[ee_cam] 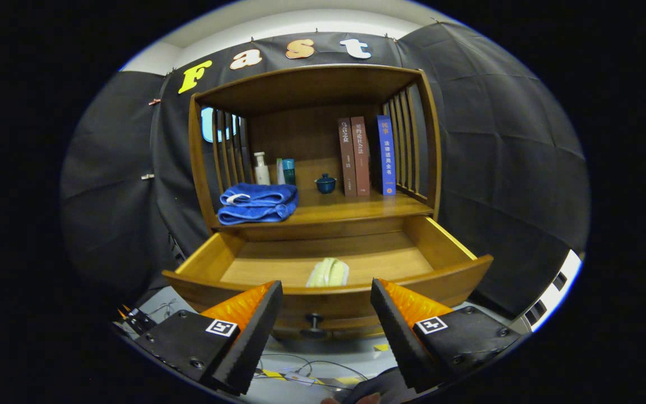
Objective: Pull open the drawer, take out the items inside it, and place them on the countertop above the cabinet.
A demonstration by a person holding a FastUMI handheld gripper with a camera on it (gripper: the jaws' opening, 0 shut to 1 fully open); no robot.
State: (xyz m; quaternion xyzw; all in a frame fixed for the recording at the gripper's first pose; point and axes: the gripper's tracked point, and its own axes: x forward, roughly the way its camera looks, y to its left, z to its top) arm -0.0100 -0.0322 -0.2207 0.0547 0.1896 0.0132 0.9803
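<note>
- Gripper view: we see our gripper [326, 292] with its fingers spread wide and holding nothing, hovering just in front of the pulled-out drawer [323, 292], whose small dark knob [314, 321] sits between the fingers and a little below their tips.
- The thing we are after, a pale yellow-green item [328, 272], lies on the drawer floor against the inside of the front panel, just beyond the fingers and roughly midway between them.
- Risk, as we judge it: the item hugs the front wall, so coming in low could knock a finger against the drawer's rim; we would rather descend from above.
- It looks soft and ridged, perhaps wrapped in thin film; a squeeze off-centre could let it slip or crumple. What it is exactly, we cannot tell.
- The countertop [356, 210] above is partly taken: a folded blue towel [258, 203], plush and rounded, sits at one side, with a white bottle [261, 168], a teal cup [288, 171] and a small lidded blue bowl [326, 183] behind it, and three upright books [365, 156] beyond.
- Carried carelessly, the item could brush the bowl or tip the books; the bare wood ahead of the books looks safest to us.
- The cabinet [429, 140] is smooth, glossy brown wood with slatted sides.
</note>
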